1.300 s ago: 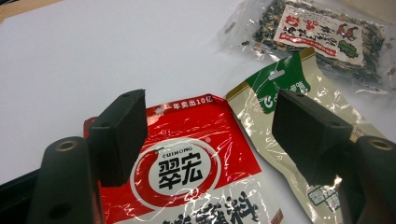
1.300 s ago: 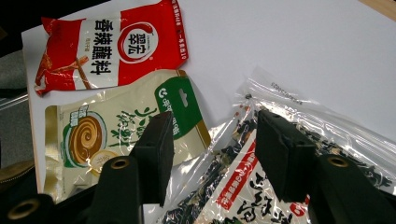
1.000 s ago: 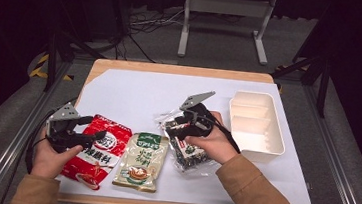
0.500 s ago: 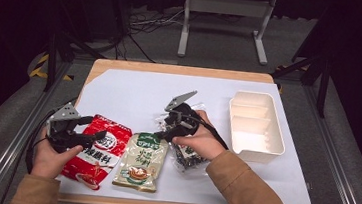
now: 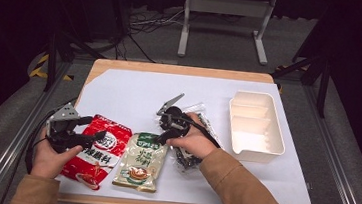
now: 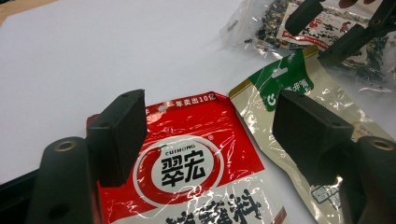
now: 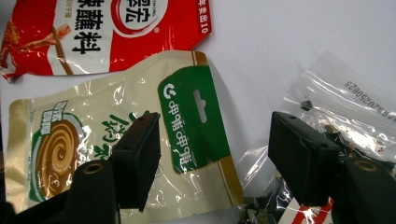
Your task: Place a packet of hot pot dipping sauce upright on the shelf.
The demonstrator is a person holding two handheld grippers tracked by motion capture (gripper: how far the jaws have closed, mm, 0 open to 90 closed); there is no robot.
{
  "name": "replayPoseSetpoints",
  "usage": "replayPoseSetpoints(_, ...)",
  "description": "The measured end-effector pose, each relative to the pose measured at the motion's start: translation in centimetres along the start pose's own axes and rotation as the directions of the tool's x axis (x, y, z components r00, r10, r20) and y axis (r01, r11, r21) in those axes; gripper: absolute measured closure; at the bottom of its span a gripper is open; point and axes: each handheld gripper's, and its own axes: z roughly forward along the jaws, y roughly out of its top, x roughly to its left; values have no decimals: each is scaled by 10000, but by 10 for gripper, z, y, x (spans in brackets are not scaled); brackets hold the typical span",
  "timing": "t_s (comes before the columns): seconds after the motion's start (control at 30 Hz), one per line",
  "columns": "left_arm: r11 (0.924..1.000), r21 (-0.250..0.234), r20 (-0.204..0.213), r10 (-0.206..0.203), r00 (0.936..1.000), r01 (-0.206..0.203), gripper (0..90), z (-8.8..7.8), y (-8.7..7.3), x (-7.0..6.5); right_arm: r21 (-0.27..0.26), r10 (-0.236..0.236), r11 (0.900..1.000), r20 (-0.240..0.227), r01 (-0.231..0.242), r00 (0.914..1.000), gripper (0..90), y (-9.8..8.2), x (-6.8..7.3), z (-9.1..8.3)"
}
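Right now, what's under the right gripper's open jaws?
Under the right gripper: the top of the beige-and-green pouch, the white table sheet and an edge of the clear dark-filled bag. The jaws, just opened wider, hold nothing. What lies beneath the pouch is covered.

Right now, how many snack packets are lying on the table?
3: a red foil packet at left, a beige-and-green packet in the middle, a clear plastic packet partly under the right hand.
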Motion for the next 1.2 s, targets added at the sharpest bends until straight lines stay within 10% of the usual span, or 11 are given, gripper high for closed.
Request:
replayPoseSetpoints(0.9,9999,87,25,57,10000,-57,266,2,0,-1,1064,-98,9941,-1012,207,9948,509,-7,-1,32)
replayPoseSetpoints(1.2,9999,148,38,43,10000,-44,266,3,0,-1,1198,-282,9917,-1473,461,9887,731,-6,1,23)
